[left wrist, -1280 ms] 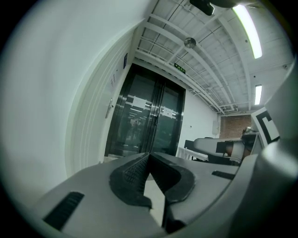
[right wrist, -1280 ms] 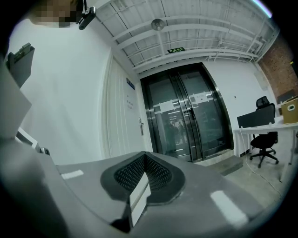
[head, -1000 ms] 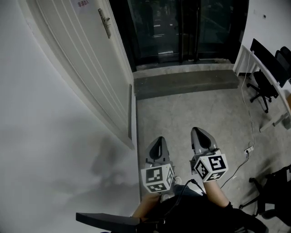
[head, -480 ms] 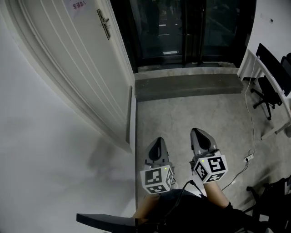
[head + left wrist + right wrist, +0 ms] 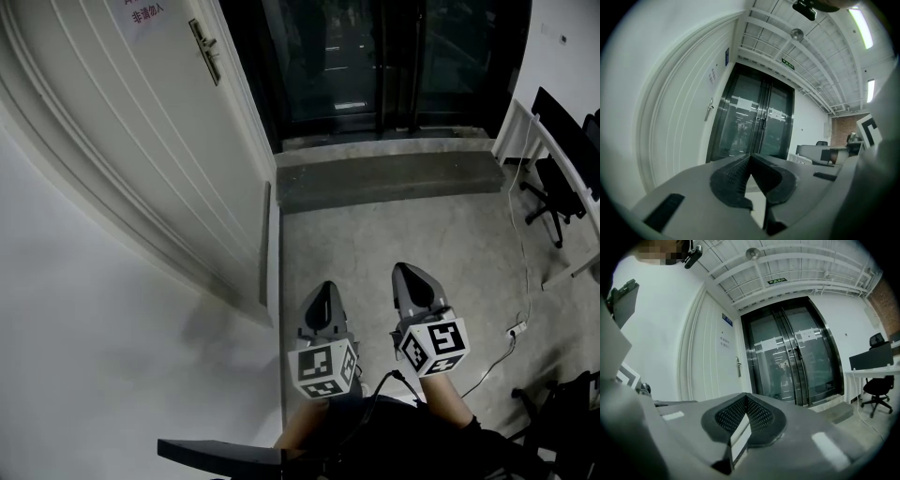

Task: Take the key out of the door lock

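Observation:
A white panelled door [image 5: 141, 141] stands on the left, with a metal handle and lock plate [image 5: 205, 52] near its far edge. That handle and lock plate [image 5: 709, 109] shows small in the left gripper view, and again as the handle and lock plate [image 5: 738, 366] in the right gripper view. No key can be made out at this distance. My left gripper [image 5: 323, 294] and right gripper [image 5: 409, 276] are held side by side low in the head view, far from the door handle. Both are shut with nothing between the jaws.
Dark glass double doors [image 5: 375, 66] stand ahead behind a concrete step [image 5: 384, 178]. A white desk [image 5: 553, 159] with black office chairs [image 5: 548, 192] lines the right side. A cable [image 5: 520, 253] runs across the concrete floor to a power strip [image 5: 513, 331].
The head view has shifted forward and left: the door and its handle have slid up and left in the frame. Both grippers hold the same shut pose.

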`<state>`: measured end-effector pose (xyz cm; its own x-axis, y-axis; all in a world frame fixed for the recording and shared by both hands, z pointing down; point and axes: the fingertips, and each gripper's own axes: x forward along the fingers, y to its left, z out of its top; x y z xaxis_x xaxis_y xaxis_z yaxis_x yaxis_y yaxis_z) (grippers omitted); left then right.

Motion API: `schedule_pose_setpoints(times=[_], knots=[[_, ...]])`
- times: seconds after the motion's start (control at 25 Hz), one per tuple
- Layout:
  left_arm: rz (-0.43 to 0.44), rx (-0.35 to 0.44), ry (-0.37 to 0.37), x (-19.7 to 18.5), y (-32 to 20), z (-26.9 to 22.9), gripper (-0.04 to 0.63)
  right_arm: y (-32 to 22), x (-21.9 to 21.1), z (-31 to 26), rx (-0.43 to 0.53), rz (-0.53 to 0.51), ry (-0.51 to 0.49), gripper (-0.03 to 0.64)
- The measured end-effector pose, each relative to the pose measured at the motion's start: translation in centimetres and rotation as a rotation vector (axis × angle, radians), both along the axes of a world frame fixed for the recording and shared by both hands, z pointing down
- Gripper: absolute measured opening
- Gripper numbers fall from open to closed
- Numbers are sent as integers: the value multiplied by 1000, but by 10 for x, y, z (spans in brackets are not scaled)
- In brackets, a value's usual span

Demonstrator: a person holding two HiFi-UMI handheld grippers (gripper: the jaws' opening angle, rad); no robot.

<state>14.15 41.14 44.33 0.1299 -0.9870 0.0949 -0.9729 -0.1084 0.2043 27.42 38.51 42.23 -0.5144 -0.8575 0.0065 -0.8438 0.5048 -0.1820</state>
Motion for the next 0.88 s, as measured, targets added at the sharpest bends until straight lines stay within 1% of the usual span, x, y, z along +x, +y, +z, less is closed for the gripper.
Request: schedule_pose_setpoints(times=[0.24, 0.56, 0.76, 0.88], knots=[[23, 7, -14, -23, -70, -5, 0, -67, -26, 0, -1, 4, -3, 0], [31, 9, -19, -71, -164, -14, 0, -164, -77, -12, 12, 8, -3, 0], [35, 6, -14, -94, -204, -13, 0, -204, -96, -12, 13, 26, 1, 0], [49, -9, -9, -98, -220, -8, 0, -221, -101, -9, 3, 38, 3, 0]])
